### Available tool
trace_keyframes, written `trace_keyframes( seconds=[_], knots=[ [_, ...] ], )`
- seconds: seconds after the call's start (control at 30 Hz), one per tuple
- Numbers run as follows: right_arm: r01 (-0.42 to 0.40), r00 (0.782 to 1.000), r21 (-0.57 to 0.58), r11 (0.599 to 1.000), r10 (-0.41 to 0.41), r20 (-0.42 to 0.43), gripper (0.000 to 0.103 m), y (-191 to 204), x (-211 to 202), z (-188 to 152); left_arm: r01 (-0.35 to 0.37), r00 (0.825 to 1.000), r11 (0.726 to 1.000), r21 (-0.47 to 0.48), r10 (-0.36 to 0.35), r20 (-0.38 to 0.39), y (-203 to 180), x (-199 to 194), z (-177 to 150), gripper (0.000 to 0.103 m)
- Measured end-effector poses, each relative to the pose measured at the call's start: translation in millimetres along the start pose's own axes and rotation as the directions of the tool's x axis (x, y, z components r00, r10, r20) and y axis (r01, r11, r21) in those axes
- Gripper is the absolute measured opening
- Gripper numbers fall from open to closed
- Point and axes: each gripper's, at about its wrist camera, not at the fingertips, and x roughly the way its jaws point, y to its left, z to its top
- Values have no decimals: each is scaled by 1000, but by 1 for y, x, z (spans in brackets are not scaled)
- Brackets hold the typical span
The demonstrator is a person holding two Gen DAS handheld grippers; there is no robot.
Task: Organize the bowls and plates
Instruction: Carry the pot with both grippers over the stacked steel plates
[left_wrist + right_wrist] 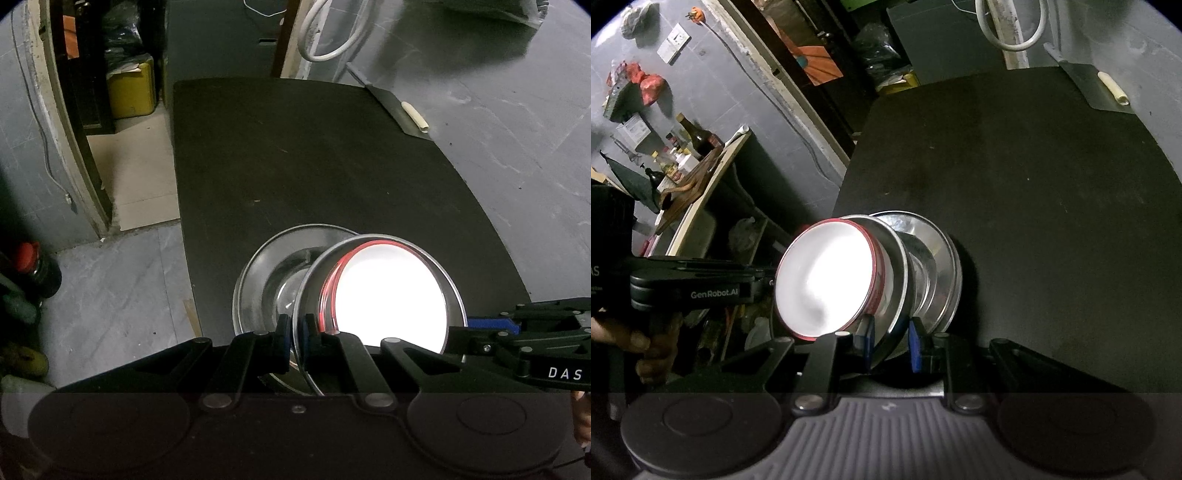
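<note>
Two grippers, one stack over the black table [332, 155]: my left gripper [294, 334] jaws pinch the steel dish [376, 243] rim, white bowl [823, 280] inside; right gripper [888, 338] jaws pinch the steel plate [938, 236].

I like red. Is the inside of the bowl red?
No. The bowl is white inside; only its rim and outer side are red.

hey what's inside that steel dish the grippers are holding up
A white bowl with a red rim sits inside the steel dish. Its glare hides whether anything lies in the bowl; the dish's floor is covered.
</note>
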Motion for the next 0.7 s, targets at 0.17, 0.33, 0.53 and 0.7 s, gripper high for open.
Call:
trace_keyframes(
  seconds=[0.17,0.33,0.53,0.7],
  knots=[
    [5,1000,9,1000,-5,-3,22,-4,6,4,-2,1000,1000,4,3,-6,1,6,4,4],
    [11,1000,16,1000,-11,-5,22,-6,12,5,-7,1000,1000,11,8,-11,3,11,9,4],
    [19,1000,12,1000,-19,-7,22,-6,18,8,-14,1000,1000,5,15,-13,6,19,13,4],
    [22,1000,11,1000,-22,-13,22,-5,23,12,-20,1000,1000,-5,20,-13,10,24,16,4]
  ],
)
